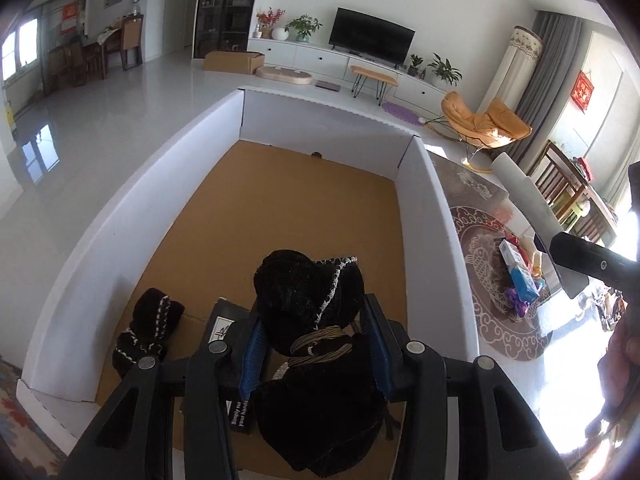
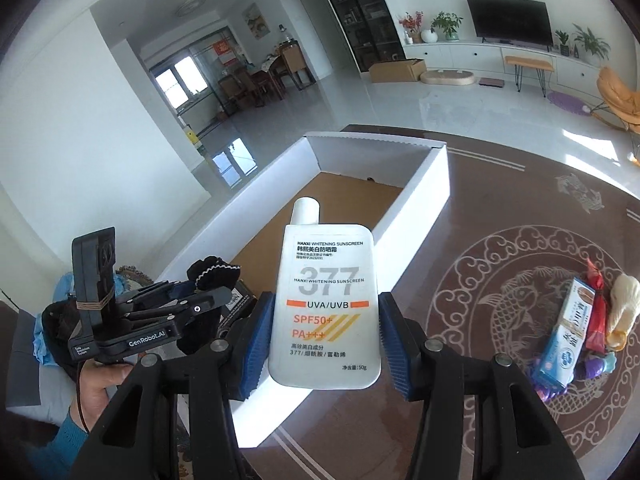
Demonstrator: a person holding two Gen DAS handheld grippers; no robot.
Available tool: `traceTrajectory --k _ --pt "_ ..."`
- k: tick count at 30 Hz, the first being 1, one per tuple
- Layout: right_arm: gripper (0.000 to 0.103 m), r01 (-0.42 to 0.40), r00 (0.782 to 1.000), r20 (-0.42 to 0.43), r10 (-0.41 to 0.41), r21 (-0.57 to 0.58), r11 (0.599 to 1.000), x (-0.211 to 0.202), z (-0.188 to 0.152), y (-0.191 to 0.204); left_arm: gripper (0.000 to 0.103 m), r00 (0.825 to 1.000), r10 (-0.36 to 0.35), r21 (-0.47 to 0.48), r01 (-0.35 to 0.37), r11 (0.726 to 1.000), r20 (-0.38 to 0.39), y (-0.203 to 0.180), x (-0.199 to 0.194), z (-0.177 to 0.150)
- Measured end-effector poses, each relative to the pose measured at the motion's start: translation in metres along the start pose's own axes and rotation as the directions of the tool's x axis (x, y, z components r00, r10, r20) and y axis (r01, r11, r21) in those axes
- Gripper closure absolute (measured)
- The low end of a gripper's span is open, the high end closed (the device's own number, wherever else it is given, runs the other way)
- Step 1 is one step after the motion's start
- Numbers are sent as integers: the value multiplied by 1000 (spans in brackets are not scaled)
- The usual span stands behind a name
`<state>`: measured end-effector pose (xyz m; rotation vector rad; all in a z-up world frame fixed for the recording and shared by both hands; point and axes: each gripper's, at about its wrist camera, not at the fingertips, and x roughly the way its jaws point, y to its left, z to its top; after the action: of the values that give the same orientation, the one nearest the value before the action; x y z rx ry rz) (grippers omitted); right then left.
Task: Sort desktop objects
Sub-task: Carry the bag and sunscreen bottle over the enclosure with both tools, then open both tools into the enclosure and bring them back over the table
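Blue ribbed pads of the left gripper (image 1: 316,350) press both sides of a black fuzzy pouch with a pale stitched edge and a cord wrapped around its middle (image 1: 310,304), holding it above the near end of a white-walled cardboard box with a brown floor (image 1: 424,200). Inside that box, at its near left, lie a second black fuzzy pouch with white stitching (image 1: 148,328) and a dark printed carton (image 1: 224,324). The right gripper (image 2: 326,344) is clamped on a white flat sunscreen bottle with orange print (image 2: 326,304), cap pointing away, over the box's right wall. Far right on the brown patterned tabletop (image 2: 500,200), well apart from the box, sit a blue-and-white toothpaste carton (image 2: 564,336) and a red wrapped packet (image 2: 596,316).
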<state>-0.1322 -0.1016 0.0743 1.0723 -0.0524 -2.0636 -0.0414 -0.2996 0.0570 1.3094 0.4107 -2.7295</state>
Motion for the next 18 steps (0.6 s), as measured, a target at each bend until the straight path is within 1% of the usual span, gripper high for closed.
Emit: traceTrajectory --k 2,4,6,7,8,9,10,12,13,15,16,18 --pt "51 -39 999 -15 39 -12 999 32 4 23 58 999 34 -17 -35 999 -34 17 10 -4" --pt "51 -51 998 -37 50 -27 998 63 6 39 51 995 74 -34 -76 997 -65 30 20 -7" --pt "51 -48 996 -70 46 -27 998 92 5 50 37 991 89 -61 -96 994 -102 41 30 -12" --pt "50 -43 995 -91 41 -16 999 105 2 51 37 991 84 -84 -94 992 -108 45 31 -13" --pt "42 -35 993 -114 35 -2 999 116 0 51 36 993 71 -108 -81 991 -96 48 30 -13" --pt "32 -30 991 -129 31 10 999 124 -3 51 31 994 69 -122 -79 989 -82 48 28 -13" --pt "29 -27 991 -127 28 13 1000 126 -5 50 29 995 79 -128 -88 988 -68 47 26 -13" --pt "22 -30 996 -81 30 3 1000 116 -11 49 28 995 95 -131 -98 987 -29 38 19 -13" --pt "20 -34 998 -53 34 -5 999 107 -13 46 28 996 87 -129 -87 988 -8 29 15 -13" --pt "13 -1 1000 21 1 -31 1000 79 -22 36 28 998 43 -111 -38 993 44 5 5 -12" --pt "11 24 998 58 -21 -45 999 64 -28 29 28 997 14 -92 -8 996 70 -11 -2 -12" --pt "5 110 985 139 -99 -72 991 34 -43 9 28 992 -54 -27 58 998 114 -51 -14 -14"
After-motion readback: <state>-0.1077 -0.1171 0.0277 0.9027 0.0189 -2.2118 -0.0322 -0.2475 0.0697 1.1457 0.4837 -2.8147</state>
